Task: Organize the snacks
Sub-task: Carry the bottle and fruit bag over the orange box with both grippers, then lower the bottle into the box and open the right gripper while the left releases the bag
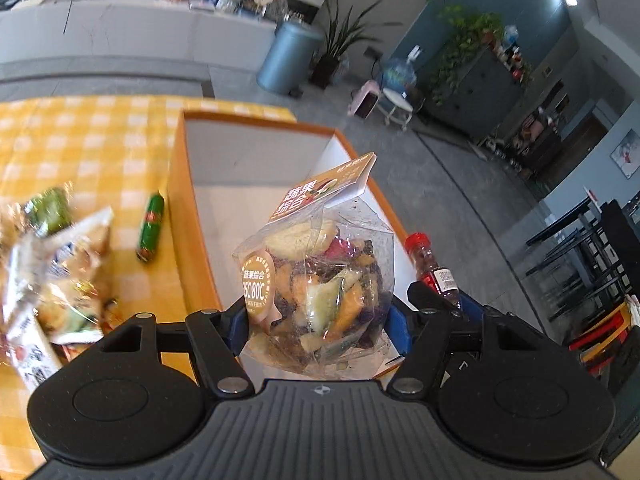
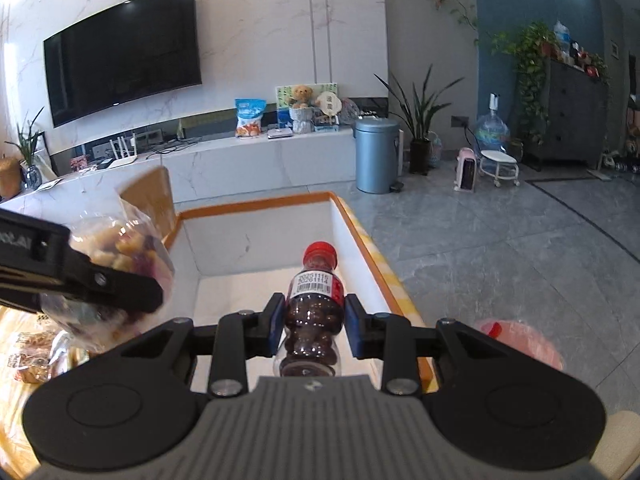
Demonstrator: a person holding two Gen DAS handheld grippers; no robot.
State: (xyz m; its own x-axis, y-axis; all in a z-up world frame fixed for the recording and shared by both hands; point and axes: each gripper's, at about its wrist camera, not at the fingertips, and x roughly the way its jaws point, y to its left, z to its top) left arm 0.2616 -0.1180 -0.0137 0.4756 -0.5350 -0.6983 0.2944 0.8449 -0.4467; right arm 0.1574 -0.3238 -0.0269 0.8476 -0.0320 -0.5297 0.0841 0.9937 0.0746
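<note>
The box (image 1: 256, 184) looks bare inside, the left gripper (image 1: 320, 320) clamped on a dried-fruit bag (image 1: 316, 276) and the right gripper (image 2: 314, 320) clamped on a bottle (image 2: 314, 308) over it, with more snacks (image 1: 60, 264) left on the tabletop (image 1: 80, 140).

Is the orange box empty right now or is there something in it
Empty, as far as shows. The box has bare white floor and walls; the bag of dried fruit and the bottle are held above it, clamped in jaws.

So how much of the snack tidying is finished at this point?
Nothing shows inside the orange-rimmed box yet. In hand: the left tool grips a bag of dried fruit and vegetable chips, the right tool a red-capped bottle, both over the box. Left on the checked tablecloth: a green sausage and other packets.
</note>
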